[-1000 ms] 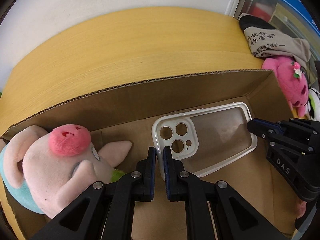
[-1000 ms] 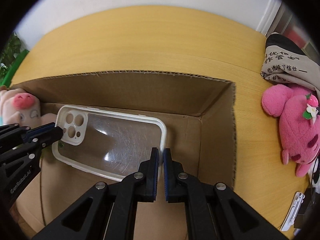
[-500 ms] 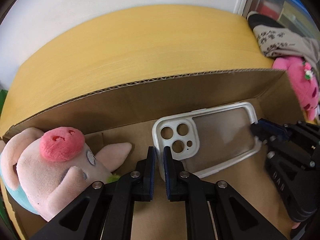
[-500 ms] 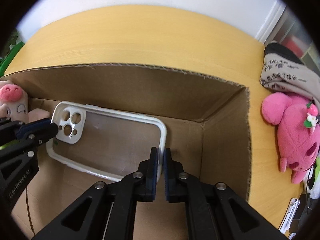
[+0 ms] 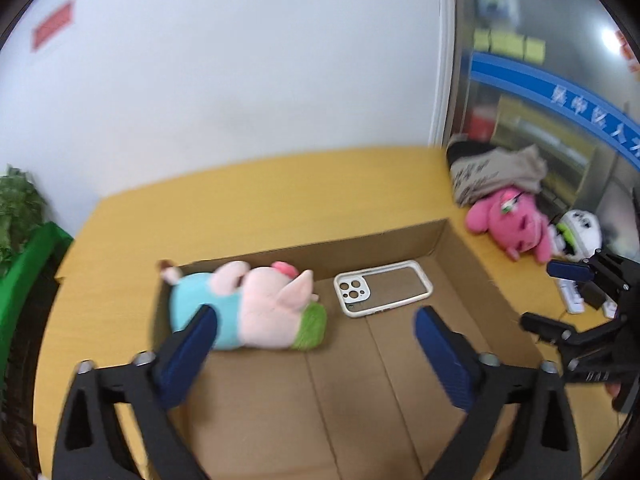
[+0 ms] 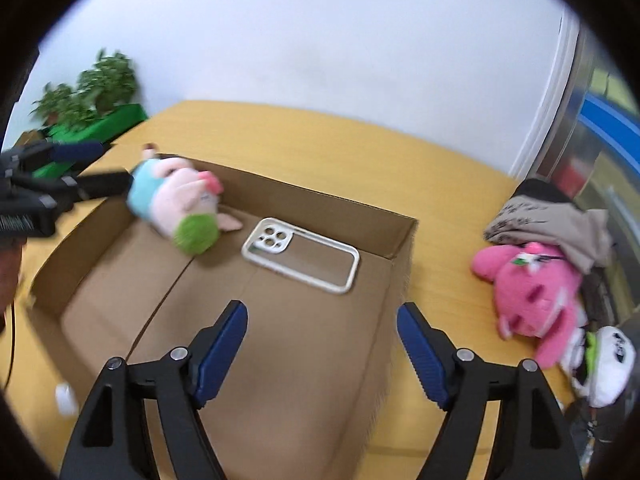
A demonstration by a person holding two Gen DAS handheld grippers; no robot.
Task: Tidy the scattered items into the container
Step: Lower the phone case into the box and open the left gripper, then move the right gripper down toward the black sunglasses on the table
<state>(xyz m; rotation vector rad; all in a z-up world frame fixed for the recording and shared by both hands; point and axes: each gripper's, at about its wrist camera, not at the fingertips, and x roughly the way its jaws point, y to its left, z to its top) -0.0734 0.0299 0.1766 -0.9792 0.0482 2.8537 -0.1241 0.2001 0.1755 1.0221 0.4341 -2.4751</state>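
release is done: both grippers, left [image 5: 314, 330] and right [image 6: 322, 330], were pinched on the phone case [image 6: 301, 255] a moment ago and now hang spread and empty above the cardboard box [image 6: 394, 280]. case lies flat inside beside the pig plush [image 5: 256, 310]; pink plush [image 6: 532, 290] waits outside on the table [image 6: 280, 140].

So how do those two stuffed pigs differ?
The pale pig lies inside the cardboard box, beside the phone case; the bright pink pig lies outside it on the table, against a grey garment. The pale pig wears light blue with a green patch; the bright pink pig is pink all over. Both are soft toys lying on their sides.
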